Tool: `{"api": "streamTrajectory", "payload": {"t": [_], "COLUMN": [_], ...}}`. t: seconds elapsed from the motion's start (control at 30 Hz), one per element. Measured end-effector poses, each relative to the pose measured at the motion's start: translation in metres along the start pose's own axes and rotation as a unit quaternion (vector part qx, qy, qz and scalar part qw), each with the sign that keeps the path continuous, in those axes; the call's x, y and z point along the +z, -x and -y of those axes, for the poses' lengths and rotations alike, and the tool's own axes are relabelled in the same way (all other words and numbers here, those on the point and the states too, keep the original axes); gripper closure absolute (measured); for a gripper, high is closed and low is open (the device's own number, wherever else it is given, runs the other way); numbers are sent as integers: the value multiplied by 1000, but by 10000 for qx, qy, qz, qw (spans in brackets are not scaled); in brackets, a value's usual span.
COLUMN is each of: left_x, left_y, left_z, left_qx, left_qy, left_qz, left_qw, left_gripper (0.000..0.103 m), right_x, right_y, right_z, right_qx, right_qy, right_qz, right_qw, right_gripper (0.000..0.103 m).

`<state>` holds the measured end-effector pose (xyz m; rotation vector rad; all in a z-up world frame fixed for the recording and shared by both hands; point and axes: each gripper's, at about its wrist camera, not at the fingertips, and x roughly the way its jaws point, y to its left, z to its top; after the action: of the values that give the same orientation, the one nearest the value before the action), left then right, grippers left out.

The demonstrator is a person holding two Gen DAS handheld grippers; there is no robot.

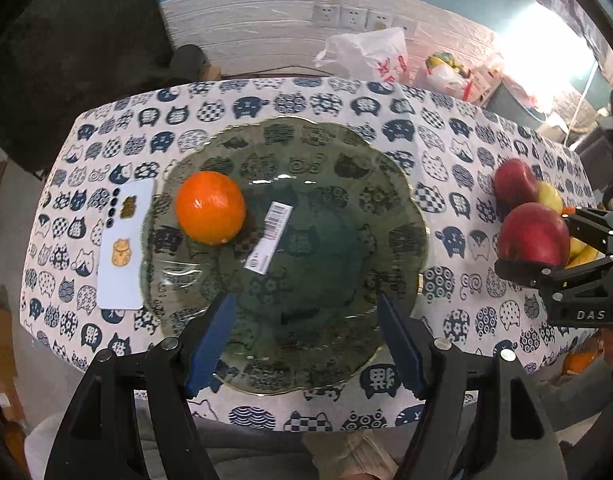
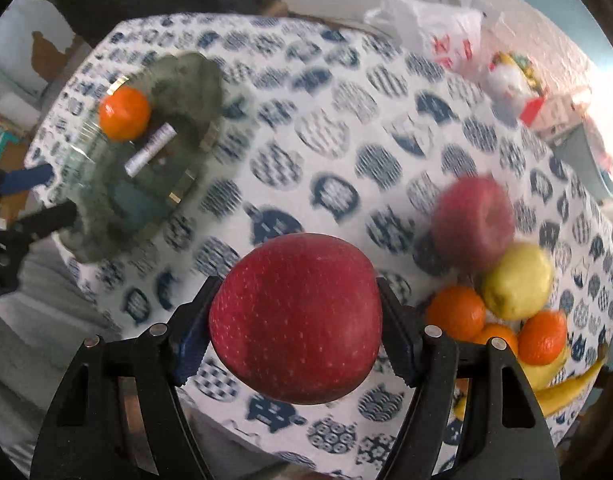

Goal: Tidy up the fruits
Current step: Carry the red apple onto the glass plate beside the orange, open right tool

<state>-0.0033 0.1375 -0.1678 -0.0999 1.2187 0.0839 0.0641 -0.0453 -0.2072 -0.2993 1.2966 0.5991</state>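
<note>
An apple is gripped on the right; an orange sits on the glass plate.

From the left wrist, the left gripper (image 1: 306,344) hangs wide and empty above the green glass plate (image 1: 386,184), where an orange (image 1: 210,207) lies at the left beside a barcode label (image 1: 269,237); a white card (image 1: 124,248) lies just left of the plate. From the right wrist, the right gripper (image 2: 294,328) clamps a red apple (image 2: 296,318) above the tablecloth (image 2: 306,128), while another apple (image 2: 472,222), a lemon (image 2: 518,280), oranges (image 2: 456,312) and a banana (image 2: 562,388) are heaped at the right.

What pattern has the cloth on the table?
The white tablecloth has dark blue cat shapes, clearest in the left wrist view.
</note>
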Motion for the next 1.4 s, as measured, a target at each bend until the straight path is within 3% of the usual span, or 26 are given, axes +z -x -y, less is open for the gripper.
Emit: {"api": "streamTrajectory", "payload": {"t": [0.4,0.73,1.03,1.4], "left_x": [-13,-19,-23,-19], "left_y": [1,-1,-2,2], "left_z": [-45,-58,-59,-52], "left_qx": [76,86,32,8], "left_qy": [519,608,574,497], "left_qz": [56,28,-33,14], "left_qw": [9986,9981,9983,9988], "left_gripper": [29,29,29,29], "right_x": [55,74,74,77], "right_y": [-1,-40,-63,-38], "right_z": [-70,-111,-119,-113], "right_qx": [319,376,301,405], "right_qy": [517,809,908,749], "right_qz": [370,74,-144,226], "right_qw": [9975,9960,9953,9961], "right_gripper": [32,32,32,31]}}
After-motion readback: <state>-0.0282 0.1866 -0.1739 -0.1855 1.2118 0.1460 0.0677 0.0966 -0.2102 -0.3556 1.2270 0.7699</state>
